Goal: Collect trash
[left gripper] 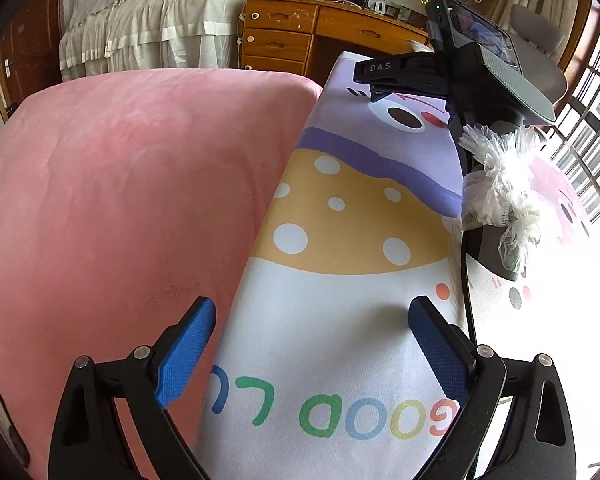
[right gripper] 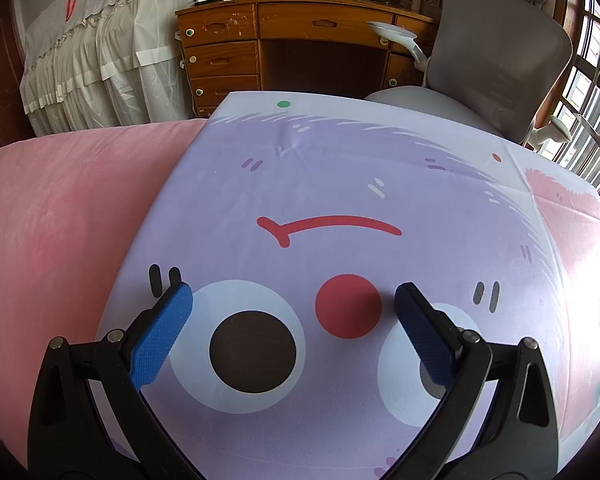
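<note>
Left gripper [left gripper: 312, 344] splayed, empty, low over the printed mat [left gripper: 340, 300]. Right gripper [right gripper: 294, 312] also spread, empty. Crumpled clear plastic wrapper [left gripper: 496, 188] sits on the mat's right side. Looks featherlight, soft, springy, probably slippery; pinch the bunched middle.

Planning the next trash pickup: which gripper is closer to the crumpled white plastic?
Right. The crumpled white plastic lies beside the right gripper body; the left gripper hovers open farther back over the mat.
</note>
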